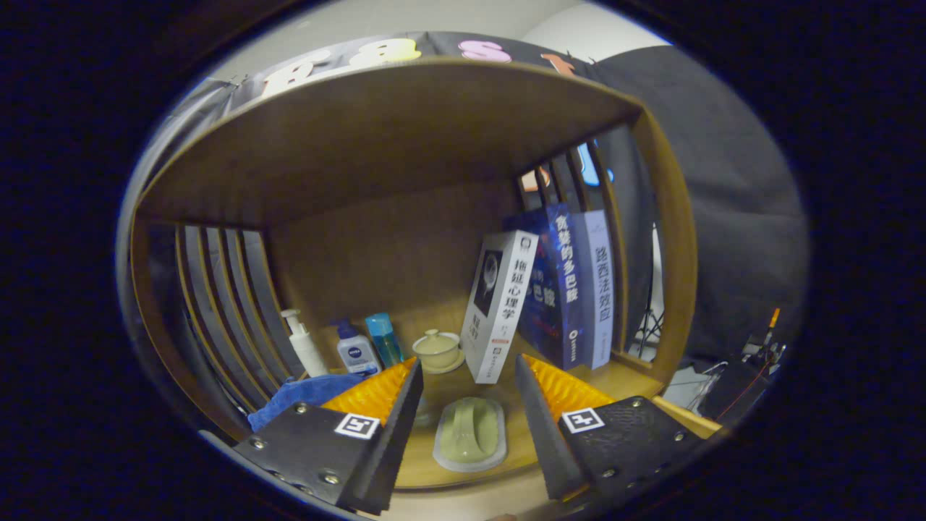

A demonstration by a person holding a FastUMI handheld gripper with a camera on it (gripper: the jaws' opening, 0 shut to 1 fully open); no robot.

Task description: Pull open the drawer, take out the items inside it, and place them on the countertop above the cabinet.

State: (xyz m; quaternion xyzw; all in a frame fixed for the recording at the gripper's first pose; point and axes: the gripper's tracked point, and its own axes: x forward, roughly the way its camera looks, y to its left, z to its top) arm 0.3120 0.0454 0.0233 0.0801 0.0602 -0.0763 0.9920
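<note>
While the gripper [469,391] hangs at the open front of a wooden shelf unit, its two fingers [376,394] stand spread wide apart with nothing between them but air. Just ahead of them, low in the centre of the frame, one pale green oval soap dish [470,433] lies flat on the wooden counter [434,470], close to the counter's front edge and touching neither finger. Bare wood runs on both sides of the dish and on back to the rear panel.

The shelf's slatted side walls [224,289] close in the left and right of the frame, and a wooden top board [391,123] spans the upper part.

Along the back, centre-left, stand three bottles: one white pump bottle [302,344], one short blue-capped bottle [356,349], and one slim blue bottle [384,337]. One pale lidded ceramic cup [438,349] sits on a saucer beside them. At centre-right three books stand: one white book [500,304] tilted, and two blue books [571,286] against the right slats. One blue cloth [300,394] lies crumpled by the left finger. No drawer can be made out.
</note>
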